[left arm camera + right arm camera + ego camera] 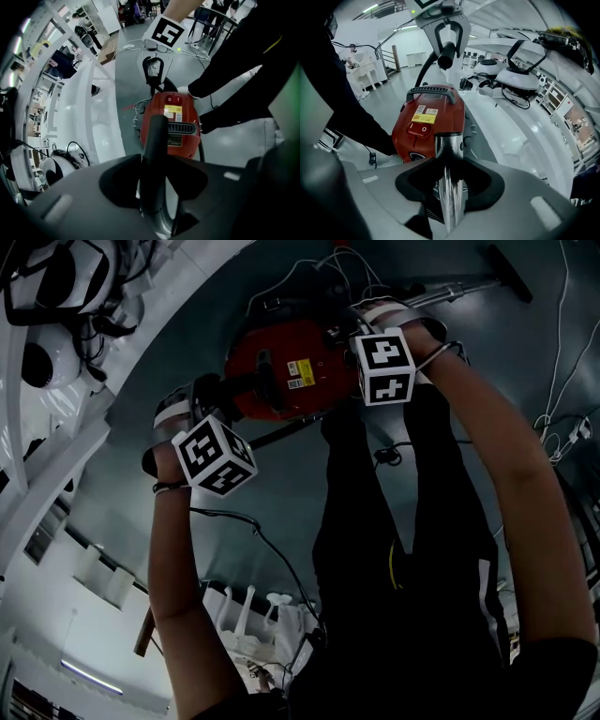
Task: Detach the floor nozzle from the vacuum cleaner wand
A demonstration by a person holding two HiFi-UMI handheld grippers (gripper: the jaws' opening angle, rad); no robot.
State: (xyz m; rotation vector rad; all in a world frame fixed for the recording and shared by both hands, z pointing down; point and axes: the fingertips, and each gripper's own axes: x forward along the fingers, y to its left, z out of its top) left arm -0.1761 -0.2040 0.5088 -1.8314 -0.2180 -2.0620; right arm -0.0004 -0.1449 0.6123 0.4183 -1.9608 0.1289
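A red vacuum cleaner (291, 371) stands on the grey floor below me. My left gripper (157, 187) is shut on a black tube (154, 140) whose lower part is chrome. It sits at the vacuum's left side in the head view (199, 397). My right gripper (449, 187) is shut on the chrome wand (449, 154), above the vacuum's right side (370, 322). A thin pale tube (450, 289) runs away to a black floor nozzle (511, 273) at the top right. Each gripper shows in the other's view, the right gripper (157, 70) and the left gripper (447, 35).
White curved frames (56, 456) and white machines (511, 77) line one side of the floor. Loose white cables (562, 334) lie at the right and behind the vacuum (328, 268). A black cable (253, 521) hangs by my left arm. My own dark-clothed legs (394, 549) fill the middle.
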